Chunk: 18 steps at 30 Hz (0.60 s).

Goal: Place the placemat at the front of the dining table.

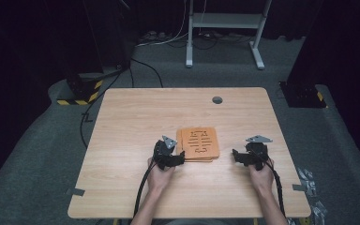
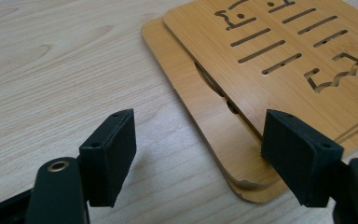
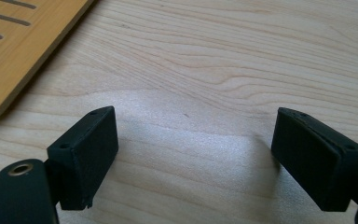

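Closing the left gripper (image 2: 198, 156), fingers apart like the right gripper's (image 3: 196, 154), could skid the bamboo stand (image 2: 279, 70) across the bench (image 1: 136, 122).

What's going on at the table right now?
Left gripper open at the bamboo stand's corner, not gripping. Right gripper open over bare table. Stand folded flat. Nothing in the way.

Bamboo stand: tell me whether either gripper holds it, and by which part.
Nothing is held. The left gripper has open jaws at a corner of the bamboo stand; the right gripper is open over bare table.
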### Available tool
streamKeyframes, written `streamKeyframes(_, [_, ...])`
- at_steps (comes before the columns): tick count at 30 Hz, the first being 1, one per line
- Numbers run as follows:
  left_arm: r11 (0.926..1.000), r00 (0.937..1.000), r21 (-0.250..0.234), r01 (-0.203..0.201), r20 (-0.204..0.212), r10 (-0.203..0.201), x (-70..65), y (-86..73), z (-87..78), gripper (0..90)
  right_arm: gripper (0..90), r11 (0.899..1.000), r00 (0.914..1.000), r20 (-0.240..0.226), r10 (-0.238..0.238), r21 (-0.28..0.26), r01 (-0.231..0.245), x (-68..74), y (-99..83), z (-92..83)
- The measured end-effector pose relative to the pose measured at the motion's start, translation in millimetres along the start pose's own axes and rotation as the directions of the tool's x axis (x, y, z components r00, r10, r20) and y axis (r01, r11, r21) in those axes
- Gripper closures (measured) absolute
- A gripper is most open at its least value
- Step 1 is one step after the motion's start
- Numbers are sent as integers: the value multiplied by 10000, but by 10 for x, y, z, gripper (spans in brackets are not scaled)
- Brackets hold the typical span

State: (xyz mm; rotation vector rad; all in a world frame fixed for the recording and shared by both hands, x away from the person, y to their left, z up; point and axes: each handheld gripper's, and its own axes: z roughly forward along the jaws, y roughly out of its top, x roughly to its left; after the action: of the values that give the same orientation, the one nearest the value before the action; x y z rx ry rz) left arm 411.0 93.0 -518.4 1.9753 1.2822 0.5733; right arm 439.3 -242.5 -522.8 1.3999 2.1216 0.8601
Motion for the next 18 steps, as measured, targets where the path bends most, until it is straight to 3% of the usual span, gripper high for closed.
streamKeyframes(5, [9999,9999,18,-163,49,163,-17,8,4,263,148,10000,10000,8,57,27,-57,23,0,-2])
streamKeyframes(9, [10000,9999,-13,-6,135,6,-4,15,6,263,150,9991,9991,-84,-415,-128,414,83,4,2])
streamKeyframes(10, [10000,9999,-3,8,173,-8,5,18,5,264,172,9968,9970,-9,-776,-214,776,139,7,-5])
streamKeyframes(12, [10000,9998,-3,-8,201,8,13,19,4,266,193,9967,9969,-52,-785,-211,784,168,9,-8])
streamKeyframes(14, [10000,9996,42,57,271,-58,22,19,-1,275,169,9953,9933,-630,-967,-64,965,255,51,-15])
streamKeyframes(18, [10000,9996,94,31,292,-33,28,18,-4,289,183,9929,9881,-1098,-1079,-620,1016,293,71,-55])
